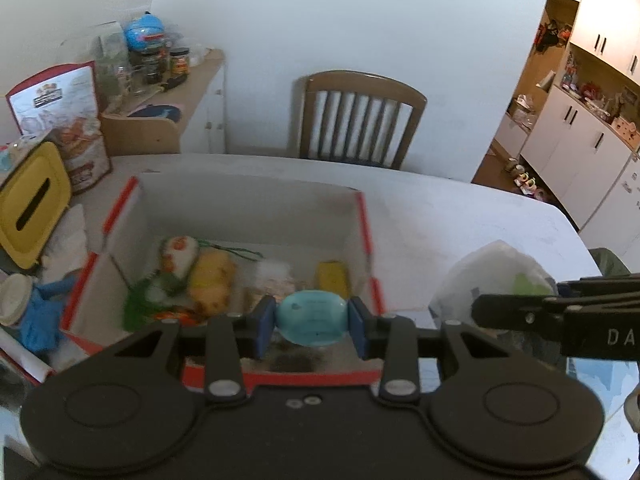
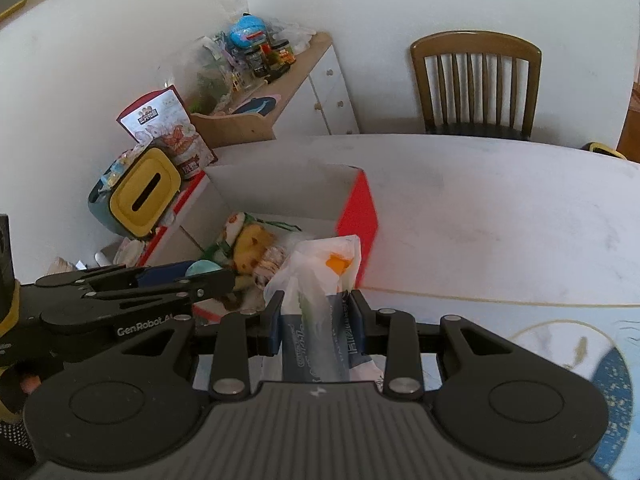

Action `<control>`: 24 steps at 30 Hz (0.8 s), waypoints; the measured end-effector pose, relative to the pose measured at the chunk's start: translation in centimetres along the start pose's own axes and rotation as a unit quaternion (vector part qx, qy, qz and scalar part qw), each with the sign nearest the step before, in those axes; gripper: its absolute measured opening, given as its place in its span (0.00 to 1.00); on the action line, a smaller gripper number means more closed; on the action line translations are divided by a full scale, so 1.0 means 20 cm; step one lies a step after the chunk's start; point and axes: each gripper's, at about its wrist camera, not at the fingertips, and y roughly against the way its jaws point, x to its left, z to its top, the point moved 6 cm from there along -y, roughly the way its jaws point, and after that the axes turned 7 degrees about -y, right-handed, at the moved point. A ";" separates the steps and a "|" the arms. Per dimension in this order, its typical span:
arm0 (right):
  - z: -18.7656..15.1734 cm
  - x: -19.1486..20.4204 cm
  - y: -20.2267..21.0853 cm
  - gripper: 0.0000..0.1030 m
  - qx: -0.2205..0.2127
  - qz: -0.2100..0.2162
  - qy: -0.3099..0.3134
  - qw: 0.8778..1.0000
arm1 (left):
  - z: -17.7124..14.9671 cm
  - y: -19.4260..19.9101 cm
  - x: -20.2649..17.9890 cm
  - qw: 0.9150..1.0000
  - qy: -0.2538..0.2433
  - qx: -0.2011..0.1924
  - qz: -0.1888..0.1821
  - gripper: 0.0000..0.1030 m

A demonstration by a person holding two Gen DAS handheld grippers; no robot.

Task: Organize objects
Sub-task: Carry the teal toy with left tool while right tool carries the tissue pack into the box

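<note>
My left gripper (image 1: pixel 312 322) is shut on a light blue oval object (image 1: pixel 311 318) and holds it over the near end of an open red-and-white cardboard box (image 1: pixel 362 216). The box holds several soft toys, among them a yellow one (image 1: pixel 212 282) and a white-and-orange one (image 1: pixel 178 258). My right gripper (image 2: pixel 316 322) is shut on a white plastic bag (image 2: pixel 320 268) with packets and something orange inside, beside the box's red right wall (image 2: pixel 358 212). The left gripper (image 2: pixel 208 276) also shows in the right wrist view, with the blue object (image 2: pixel 203 267) between its fingers.
A yellow-lidded bin (image 1: pixel 30 204) and a red snack bag (image 1: pixel 60 120) stand left of the box. A blue cloth (image 1: pixel 42 312) lies at the near left. A wooden chair (image 1: pixel 356 116) stands behind the white table (image 1: pixel 460 216). A cluttered side cabinet (image 2: pixel 288 80) is at the back left.
</note>
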 end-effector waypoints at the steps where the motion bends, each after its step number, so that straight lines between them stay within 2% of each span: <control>1: 0.01 0.02 -0.02 0.31 -0.002 -0.003 0.002 1.000 | 0.01 0.00 0.04 1.000 0.001 -0.001 0.002 0.36; 14: 0.18 0.23 -0.33 0.31 -0.012 -0.030 0.003 0.999 | 0.06 -0.13 0.49 0.999 0.024 0.004 0.047 0.36; 24: 0.29 0.32 -0.65 0.31 -0.003 -0.065 0.045 0.997 | -0.02 -0.36 0.59 0.997 -0.010 0.056 0.051 0.36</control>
